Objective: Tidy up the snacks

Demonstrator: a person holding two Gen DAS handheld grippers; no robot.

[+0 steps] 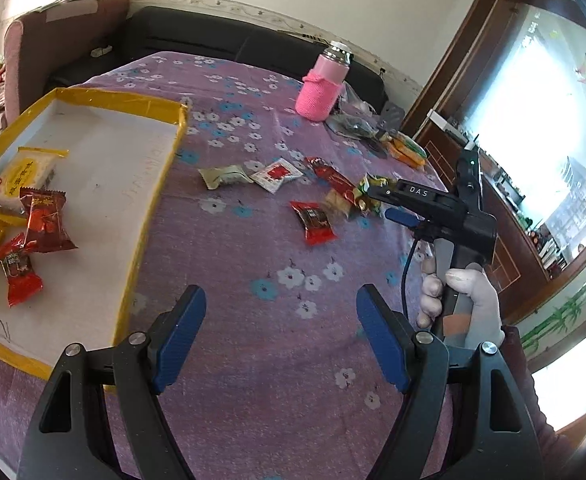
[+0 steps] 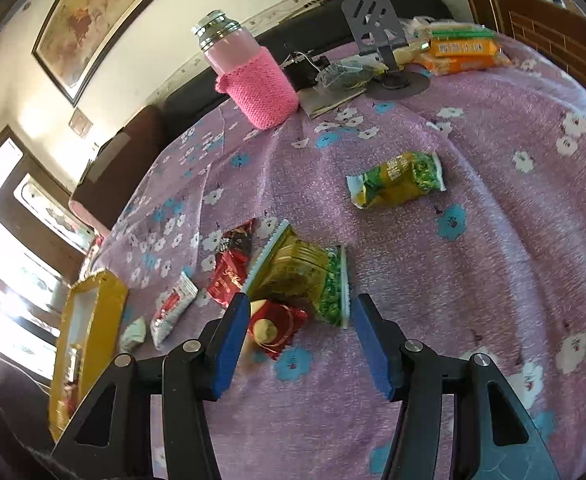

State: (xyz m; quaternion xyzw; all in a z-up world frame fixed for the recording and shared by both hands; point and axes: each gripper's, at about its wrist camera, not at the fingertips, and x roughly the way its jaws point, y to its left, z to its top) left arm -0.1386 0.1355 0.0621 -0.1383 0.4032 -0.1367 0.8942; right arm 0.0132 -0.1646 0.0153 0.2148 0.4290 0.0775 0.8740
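The green-and-gold snack packet (image 2: pixel 305 276) lies in the middle of the worktop (image 2: pixel 493 240), overlapping a small red-and-gold packet (image 2: pixel 277 326) on the side toward the camera, with a dark red packet (image 2: pixel 231 268) just beside it on the tray side. It looks light, puffed and crinkly: a slick film skin over soft contents, with flat crimped seals at both ends. I judge the best hold is across the plump middle, squeezed gently, since the film could slide and a hard pinch might crush what is inside.

The right gripper (image 2: pixel 301 336) hangs over this cluster, jaws spread and empty, the two packets showing between them. Another green-and-yellow packet (image 2: pixel 397 180) lies apart, farther toward the far edge.

The yellow-rimmed tray (image 1: pixel 161 160) sits at the worktop's left side, already holding several packets. The left gripper (image 1: pixel 281 336) hovers near it, jaws wide apart and holding nothing.
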